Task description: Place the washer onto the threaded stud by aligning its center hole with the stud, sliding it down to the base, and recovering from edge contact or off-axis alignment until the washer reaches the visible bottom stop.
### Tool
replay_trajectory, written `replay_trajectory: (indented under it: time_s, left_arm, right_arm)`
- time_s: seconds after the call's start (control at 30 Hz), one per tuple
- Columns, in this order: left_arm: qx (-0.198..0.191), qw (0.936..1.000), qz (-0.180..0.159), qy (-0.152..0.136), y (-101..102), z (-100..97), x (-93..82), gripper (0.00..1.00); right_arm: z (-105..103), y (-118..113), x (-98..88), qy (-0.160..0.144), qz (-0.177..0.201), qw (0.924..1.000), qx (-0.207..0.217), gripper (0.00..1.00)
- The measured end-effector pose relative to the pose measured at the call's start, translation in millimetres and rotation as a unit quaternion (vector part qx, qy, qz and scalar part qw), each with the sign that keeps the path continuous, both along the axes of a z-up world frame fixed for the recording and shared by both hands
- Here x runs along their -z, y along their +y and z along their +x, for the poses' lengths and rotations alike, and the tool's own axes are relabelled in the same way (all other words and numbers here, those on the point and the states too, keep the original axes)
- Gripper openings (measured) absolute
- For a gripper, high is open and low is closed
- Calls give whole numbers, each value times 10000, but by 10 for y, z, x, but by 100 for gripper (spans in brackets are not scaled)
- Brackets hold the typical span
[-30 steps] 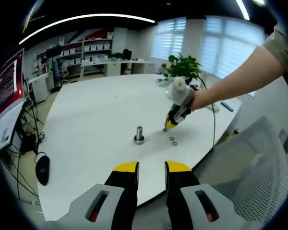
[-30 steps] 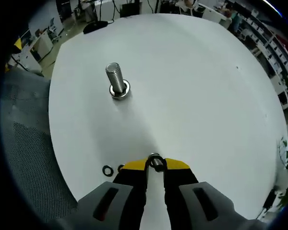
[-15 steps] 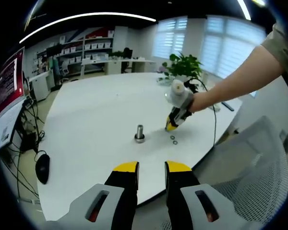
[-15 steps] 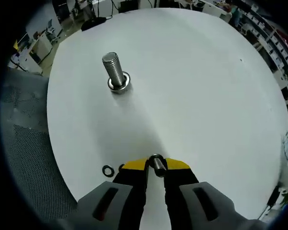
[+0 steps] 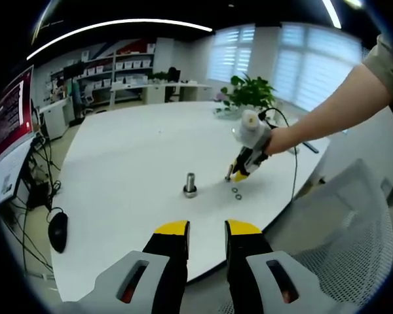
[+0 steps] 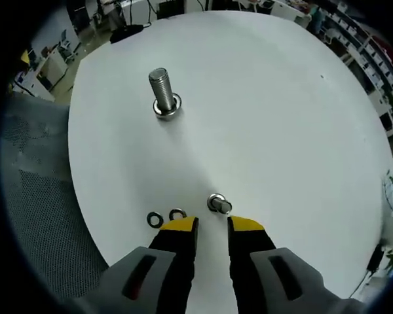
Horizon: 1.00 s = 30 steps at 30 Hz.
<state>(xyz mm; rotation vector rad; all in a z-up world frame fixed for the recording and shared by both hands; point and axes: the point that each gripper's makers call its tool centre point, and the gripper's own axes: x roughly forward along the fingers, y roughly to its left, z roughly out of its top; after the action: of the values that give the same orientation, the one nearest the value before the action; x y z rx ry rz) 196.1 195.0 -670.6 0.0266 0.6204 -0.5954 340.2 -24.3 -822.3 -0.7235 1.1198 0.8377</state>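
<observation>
A threaded steel stud [image 6: 162, 89] stands upright on the white table [image 6: 268, 111] with a ring at its base; it appears again as the stud [image 5: 190, 182] mid-table. My right gripper [image 6: 213, 226] is open and holds nothing. Just ahead of its yellow tips a small silver washer-like piece [image 6: 216, 203] rests on the table. Two dark washers [image 6: 154, 219] [image 6: 177, 214] lie left of those tips. A person's arm holds the right gripper [image 5: 239, 173] to the right of the stud, over the loose washers [image 5: 236, 191]. My left gripper [image 5: 207, 229] hangs open near the table's front edge.
A black mouse [image 5: 57, 230] and cables lie at the table's left edge, beside a monitor [image 5: 12, 114]. A potted plant [image 5: 250, 91] stands at the far side. A mesh chair [image 5: 354, 229] sits to the right, and again as a chair [image 6: 33, 209] past the table's rim.
The right gripper has let go of the small silver piece and drawn back; the piece now lies on the table ahead of its tips. The left gripper has stayed still.
</observation>
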Motion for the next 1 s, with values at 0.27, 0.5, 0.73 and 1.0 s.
replay_trajectory:
  time_s: [0.27,0.5,0.73,1.0]
  left_arm:
    - [32,10000,-22,-30,-10,-7,-9,19]
    - [25,10000,-28,-71,-6,-5,-23,19]
    - [15,10000,9,-80,0,-4,-21,19]
    - [-10,10000,54,-66,12,0,-13,18]
  right_arm:
    - [-226,15,14,60,86,9998,182,21]
    - [-499,148,57,234,218,9994,105,22]
    - [-569,267,97,270,253,9993,12,22]
    - [-595,326,208,411,207,9989,-1,22]
